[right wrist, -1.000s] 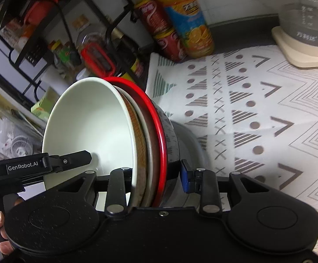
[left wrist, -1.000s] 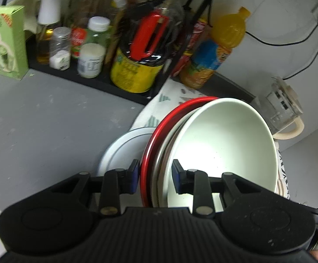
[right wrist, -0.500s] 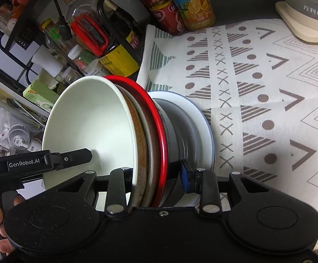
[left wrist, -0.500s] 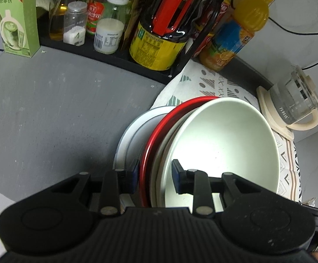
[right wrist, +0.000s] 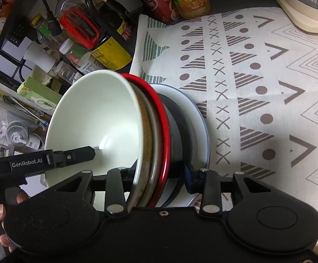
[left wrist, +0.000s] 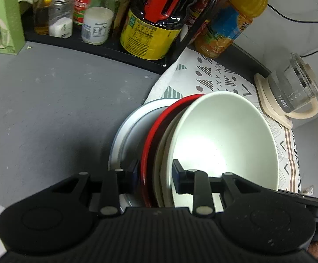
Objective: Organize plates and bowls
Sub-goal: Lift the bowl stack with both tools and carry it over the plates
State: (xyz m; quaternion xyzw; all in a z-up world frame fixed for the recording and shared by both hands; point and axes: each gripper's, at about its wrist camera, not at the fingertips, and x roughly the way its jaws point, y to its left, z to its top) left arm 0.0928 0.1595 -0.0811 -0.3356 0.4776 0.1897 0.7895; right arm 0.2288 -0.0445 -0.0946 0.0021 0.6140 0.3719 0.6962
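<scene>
Right wrist view alone shows the left gripper (right wrist: 94, 153) reaching into the white bowl (right wrist: 97, 120); both views show each gripper pinching the tilted bowl stack (left wrist: 159, 153), right gripper (right wrist: 159, 176) included.

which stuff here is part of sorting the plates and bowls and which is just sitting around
Part of the job:
white bowl
red-rimmed bowl
white plate
left gripper
right gripper

Just sitting around:
orange juice bottle
glass kettle
green carton
patterned cloth
</scene>
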